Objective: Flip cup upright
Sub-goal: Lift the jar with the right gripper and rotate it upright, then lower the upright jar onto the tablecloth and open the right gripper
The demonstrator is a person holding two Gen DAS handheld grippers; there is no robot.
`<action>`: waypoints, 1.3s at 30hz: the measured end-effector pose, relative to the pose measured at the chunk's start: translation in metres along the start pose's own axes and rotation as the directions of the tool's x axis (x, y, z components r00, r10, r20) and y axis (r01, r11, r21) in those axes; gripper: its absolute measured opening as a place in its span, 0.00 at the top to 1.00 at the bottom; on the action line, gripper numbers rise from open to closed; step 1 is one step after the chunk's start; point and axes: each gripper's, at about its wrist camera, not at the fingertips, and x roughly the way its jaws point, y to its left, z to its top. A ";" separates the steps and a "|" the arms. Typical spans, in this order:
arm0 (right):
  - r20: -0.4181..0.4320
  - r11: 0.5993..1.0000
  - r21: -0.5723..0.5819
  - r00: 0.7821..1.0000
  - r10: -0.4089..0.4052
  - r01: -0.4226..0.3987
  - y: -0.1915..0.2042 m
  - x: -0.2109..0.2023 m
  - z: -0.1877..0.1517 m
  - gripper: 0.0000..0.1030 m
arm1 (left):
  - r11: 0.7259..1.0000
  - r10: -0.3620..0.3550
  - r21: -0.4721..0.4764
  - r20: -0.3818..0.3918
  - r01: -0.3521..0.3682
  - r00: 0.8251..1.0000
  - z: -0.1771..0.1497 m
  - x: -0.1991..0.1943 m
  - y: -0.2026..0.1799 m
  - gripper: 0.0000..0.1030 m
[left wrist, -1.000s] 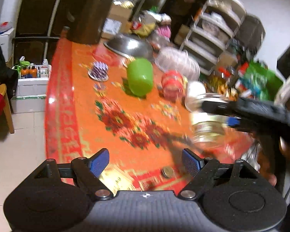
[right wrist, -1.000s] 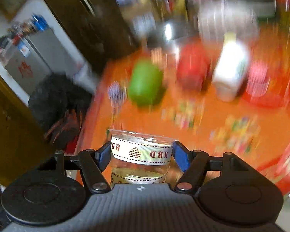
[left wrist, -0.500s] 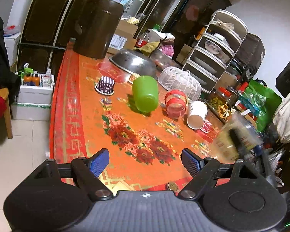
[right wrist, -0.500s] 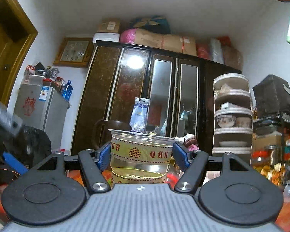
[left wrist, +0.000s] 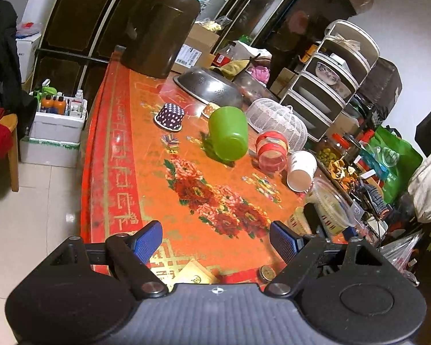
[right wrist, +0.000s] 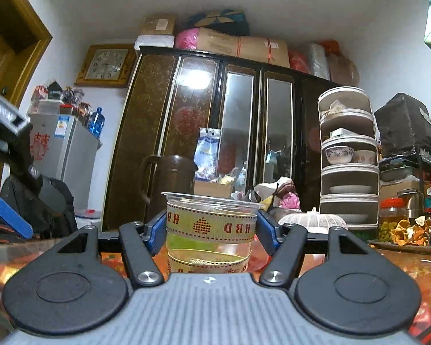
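- A long table (left wrist: 120, 172) under an orange-red floral cloth fills the room's middle; a dark mirrored wardrobe (right wrist: 215, 132) stands behind it, with a clock (right wrist: 106, 64) on the wall to its left
- Boxes and bundles are piled on the wardrobe top, their labels too small to read
- From the right wrist view the tabletop is mostly hidden behind the gripper body; only slivers of cloth show at either side
- The right gripper (right wrist: 211, 231) clamps a clear plastic cup (right wrist: 211, 227) with a "HBD" ribbon band, blue pads pressed to both sides; the cup stands mouth up, at the table's near right edge
- Whether the cup's base touches the cloth cannot be told, since its bottom is cut off
- From the left wrist view the same cup (left wrist: 329, 210) is partly covered by the right gripper
- The left gripper (left wrist: 215, 238) hovers over the near table edge, jaws spread wide, holding nothing
- Farther along lie a green cup (left wrist: 230, 133) on its side, a red-banded jar (left wrist: 271, 151), a white paper cup (left wrist: 301, 169) and a dotted cup (left wrist: 169, 116) upside down
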 end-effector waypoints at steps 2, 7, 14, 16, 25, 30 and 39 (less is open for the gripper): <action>0.008 1.000 -0.007 1.000 -0.009 0.009 0.002 -0.001 -0.002 0.37 | 1.000 -0.003 -0.007 0.001 0.003 1.000 -0.001 0.000 0.002 0.18; -0.014 0.999 0.020 0.999 -0.030 0.031 0.000 0.000 -0.002 0.37 | 1.000 -0.004 -0.011 0.002 0.004 1.000 -0.002 0.001 0.003 0.18; -0.037 0.999 0.030 0.999 -0.020 0.021 0.003 0.003 -0.007 0.36 | 1.000 -0.005 -0.020 -0.006 0.005 1.000 -0.004 0.004 0.004 0.18; -0.033 0.999 0.032 0.999 -0.021 0.022 0.003 0.002 -0.006 0.34 | 1.000 -0.005 -0.021 -0.007 0.005 1.000 -0.004 0.004 0.004 0.18; -0.076 0.999 0.049 0.997 -0.016 0.020 0.002 0.004 -0.004 0.28 | 1.000 -0.007 -0.015 -0.010 0.007 1.000 -0.005 0.006 0.002 0.18; -0.107 0.999 0.051 0.994 0.009 -0.003 0.001 0.005 -0.001 0.11 | 1.000 -0.004 -0.007 -0.016 0.003 1.000 -0.005 0.008 -0.002 0.18; -0.270 0.994 0.106 0.961 0.067 -0.040 -0.013 -0.003 0.017 0.01 | 0.998 0.025 0.056 0.032 -0.027 0.999 -0.009 0.006 -0.018 0.03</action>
